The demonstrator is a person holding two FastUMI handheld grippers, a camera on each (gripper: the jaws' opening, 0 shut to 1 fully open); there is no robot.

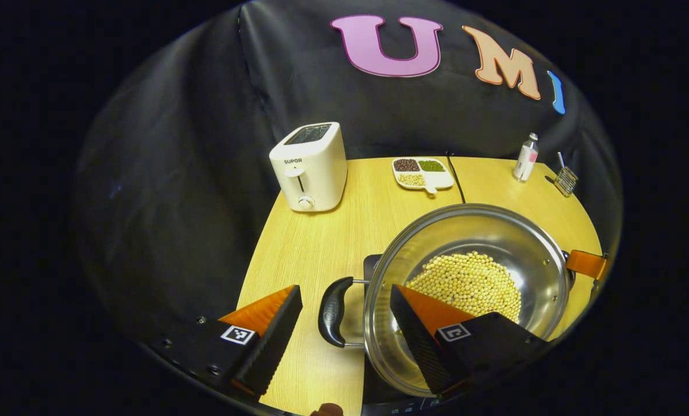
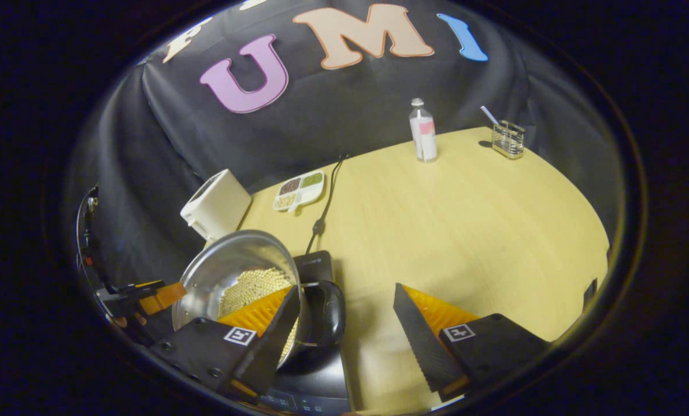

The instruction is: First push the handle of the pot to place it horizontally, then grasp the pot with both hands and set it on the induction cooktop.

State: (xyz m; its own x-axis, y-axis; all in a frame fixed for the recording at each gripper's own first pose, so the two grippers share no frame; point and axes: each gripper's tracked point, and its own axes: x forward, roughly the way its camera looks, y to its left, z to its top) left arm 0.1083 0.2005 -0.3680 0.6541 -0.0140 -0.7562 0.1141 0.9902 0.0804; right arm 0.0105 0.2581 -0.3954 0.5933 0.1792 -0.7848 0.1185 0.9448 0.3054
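Observation:
A steel pot (image 1: 495, 231) holding soybeans (image 1: 466, 283) sits on the black induction cooktop (image 1: 372, 267). Its near black handle (image 1: 333, 312) lies between the fingers of my open left gripper (image 1: 344, 289), touching neither; the right finger hangs over the pot's rim. A finger of the right gripper (image 1: 586, 263) shows at the pot's far side. In the right gripper view, the pot (image 2: 223, 266) stands on the cooktop (image 2: 315, 263). Its other handle (image 2: 327, 312) lies inside my open right gripper (image 2: 345, 288), close to the left finger. The left gripper (image 2: 148, 296) shows beyond the pot.
A white toaster (image 1: 310, 166) stands at the table's back left. A divided dish of beans (image 1: 422, 172), a black cable (image 1: 457, 179), a small bottle (image 1: 525, 157) and a wire holder (image 1: 565, 180) line the back. Bare wooden table (image 2: 466, 219) spreads right of the cooktop.

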